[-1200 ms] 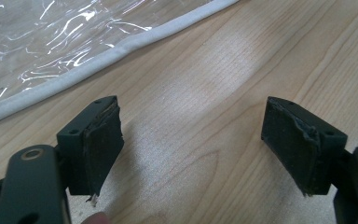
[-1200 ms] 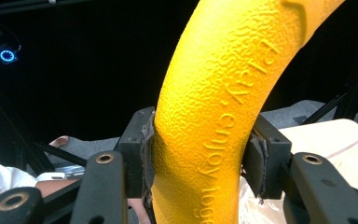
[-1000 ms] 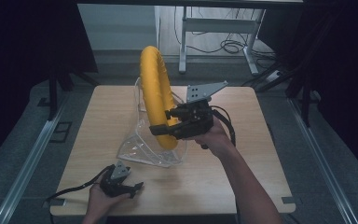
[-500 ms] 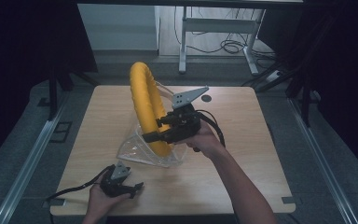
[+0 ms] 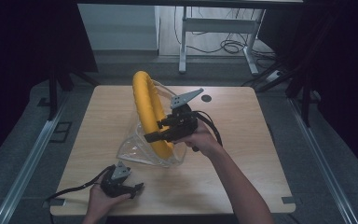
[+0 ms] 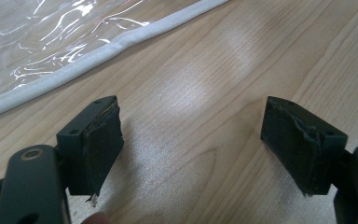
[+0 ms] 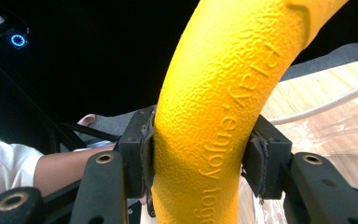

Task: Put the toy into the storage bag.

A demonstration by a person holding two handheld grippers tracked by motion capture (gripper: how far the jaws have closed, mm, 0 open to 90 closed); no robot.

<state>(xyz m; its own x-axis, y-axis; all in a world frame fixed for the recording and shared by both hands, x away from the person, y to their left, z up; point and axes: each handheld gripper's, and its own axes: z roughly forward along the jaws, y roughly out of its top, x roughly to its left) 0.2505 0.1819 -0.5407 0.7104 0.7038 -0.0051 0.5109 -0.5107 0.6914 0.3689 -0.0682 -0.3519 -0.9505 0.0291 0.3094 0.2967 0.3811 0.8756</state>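
The right gripper (image 5: pixel 151 136) is clamping both pads on a thick yellow textured foam ring (image 5: pixel 148 112), holding it upright inside a clear plastic zip bag with white piping (image 5: pixel 135 151) lying just below it on the pale wooden table (image 5: pixel 242 140). The left gripper (image 6: pixel 193 140) is resting wide open and empty, the bag's edge just ahead.

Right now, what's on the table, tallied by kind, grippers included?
Yellow foam ring, clamped in the right gripper: 1
Clear plastic bag with white edging: 1
Grippers, counting the open left gripper: 2
Total: 4
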